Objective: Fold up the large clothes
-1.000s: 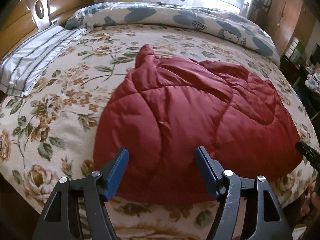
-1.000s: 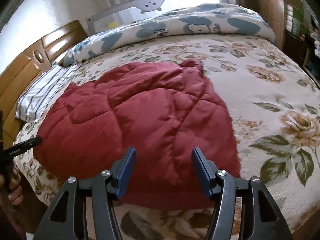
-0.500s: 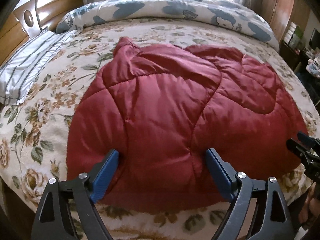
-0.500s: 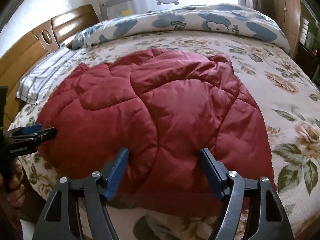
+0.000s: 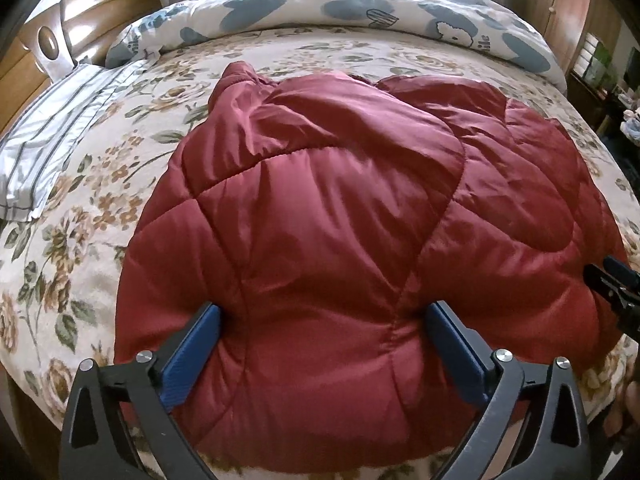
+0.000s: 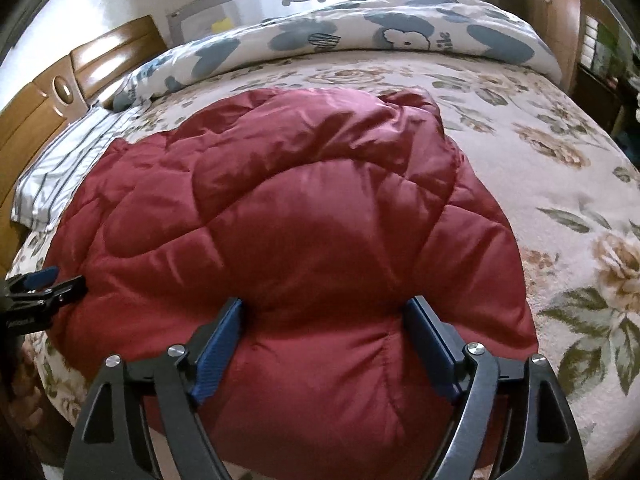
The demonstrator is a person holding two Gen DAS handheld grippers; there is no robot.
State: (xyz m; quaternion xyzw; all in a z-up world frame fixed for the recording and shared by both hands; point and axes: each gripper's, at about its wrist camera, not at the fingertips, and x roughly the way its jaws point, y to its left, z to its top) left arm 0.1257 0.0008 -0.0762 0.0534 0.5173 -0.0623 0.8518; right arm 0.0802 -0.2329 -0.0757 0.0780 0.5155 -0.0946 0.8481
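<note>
Lying spread on floral bed [image 5: 100,184]: quilted red jacket [image 5: 340,216], near front edge. Left tool [image 5: 320,332] wide open, jacket hem bulging between blue pads, unpinched. Right tool [image 6: 326,326] likewise wide open astride hem.

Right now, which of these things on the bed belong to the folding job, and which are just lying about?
Part of the job:
- red quilted jacket
- left tongs, open over its near edge
- right tongs, open likewise

Just lying about:
- floral bedspread
- blue-patterned duvet
- striped pillow
- wooden headboard
</note>
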